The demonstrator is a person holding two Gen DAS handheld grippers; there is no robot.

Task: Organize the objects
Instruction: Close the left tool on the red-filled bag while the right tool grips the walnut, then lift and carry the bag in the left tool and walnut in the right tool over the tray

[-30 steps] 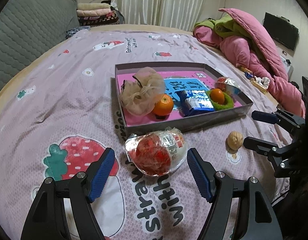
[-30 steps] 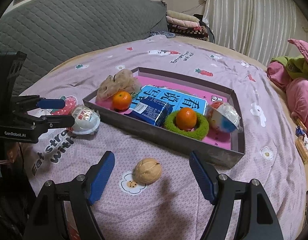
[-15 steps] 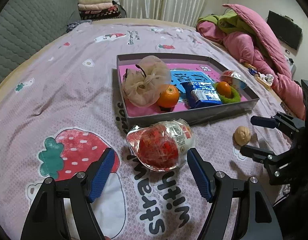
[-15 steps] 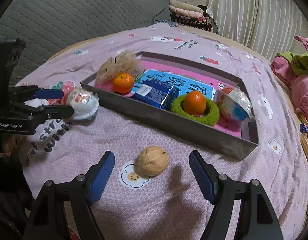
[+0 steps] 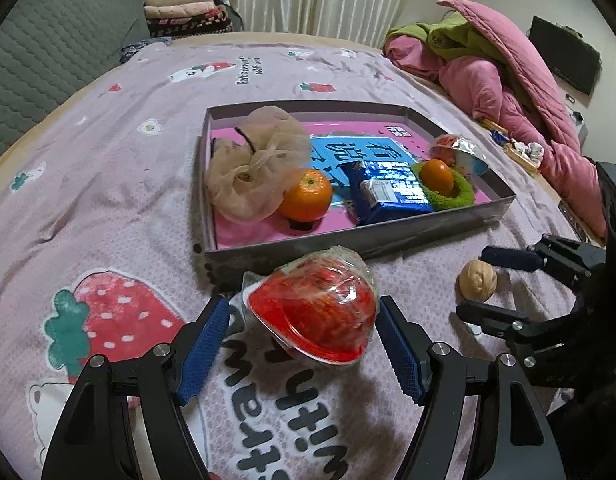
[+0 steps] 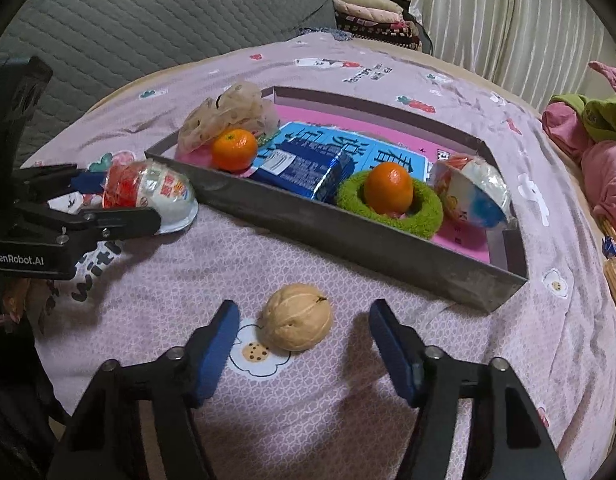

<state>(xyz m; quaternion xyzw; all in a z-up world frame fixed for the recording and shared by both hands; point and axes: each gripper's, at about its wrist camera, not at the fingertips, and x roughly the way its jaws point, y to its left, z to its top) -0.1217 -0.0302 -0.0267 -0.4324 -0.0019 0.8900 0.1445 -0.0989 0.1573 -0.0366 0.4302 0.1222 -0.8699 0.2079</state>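
In the centre of both views sits the shallow grey tray [image 5: 348, 242], already holding most of the things: two tangerines, one bare [image 5: 305, 195] and one nested in a green ring [image 6: 424, 216], one beige mesh pouf [image 5: 254, 168], one blue foil snack packet [image 5: 388, 196] and one wrapped jelly cup [image 6: 474, 194] at its right end. Two things lie outside on the bedspread [image 5: 108, 184], so by my reading the job is well past halfway.

The red jelly cup [image 5: 320, 316] lies low in the left wrist view, just in front of the tray's near wall, between the wide-open jaws of the left gripper [image 5: 304, 344]; the pads stand just beside it, and I see no contact. The single walnut [image 6: 298, 316], bottom centre of the right wrist view, lies between the jaws of the right gripper [image 6: 304, 344], which are closing but have not reached it.
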